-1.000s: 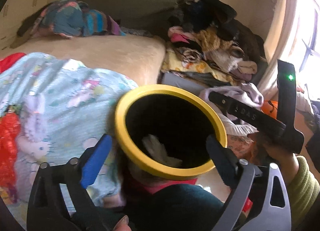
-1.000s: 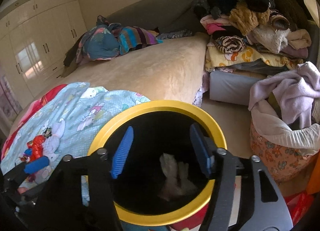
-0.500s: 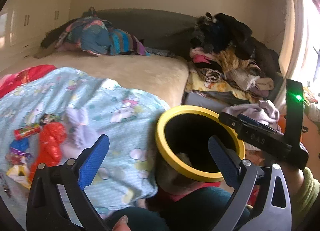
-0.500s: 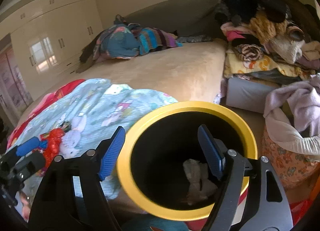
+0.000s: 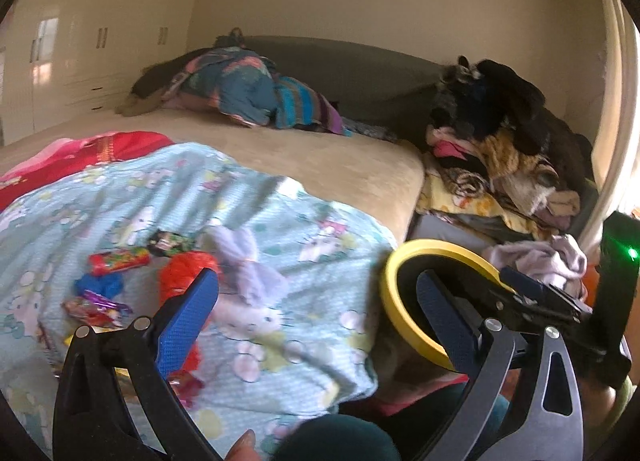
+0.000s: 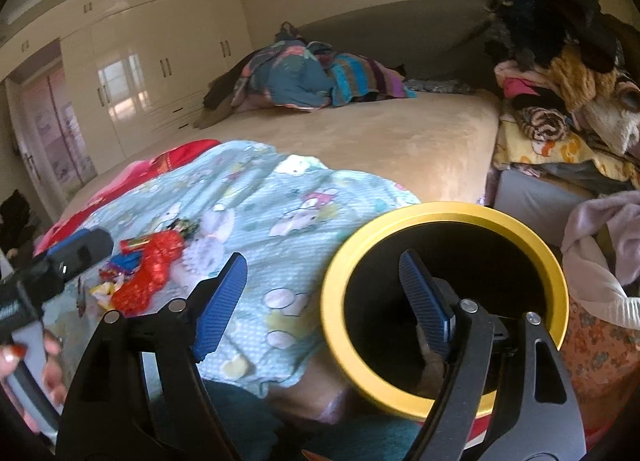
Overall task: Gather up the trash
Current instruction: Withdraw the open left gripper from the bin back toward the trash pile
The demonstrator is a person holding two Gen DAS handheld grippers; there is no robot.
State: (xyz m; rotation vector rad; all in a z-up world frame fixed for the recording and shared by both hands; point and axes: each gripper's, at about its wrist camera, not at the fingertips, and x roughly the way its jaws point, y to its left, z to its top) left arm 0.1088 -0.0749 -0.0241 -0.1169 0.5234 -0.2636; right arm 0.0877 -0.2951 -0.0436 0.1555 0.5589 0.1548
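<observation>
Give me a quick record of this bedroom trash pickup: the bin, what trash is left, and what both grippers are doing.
bin: yellow-rimmed bin beside the bed
trash left: wrappers and red bag on the cartoon blanket
nearby: purple plush rabbit beside the wrappers
left gripper: open, empty
right gripper: jaws opening, nothing between them

Left gripper point(image 5: 316, 325): black frame, blue ribbed fingers point(image 5: 188, 323), silver screws. Right gripper point(image 6: 324, 301): same build, green indicator light. Olive-green knitted sleeve point(image 5: 622, 391); red-painted nails.
</observation>
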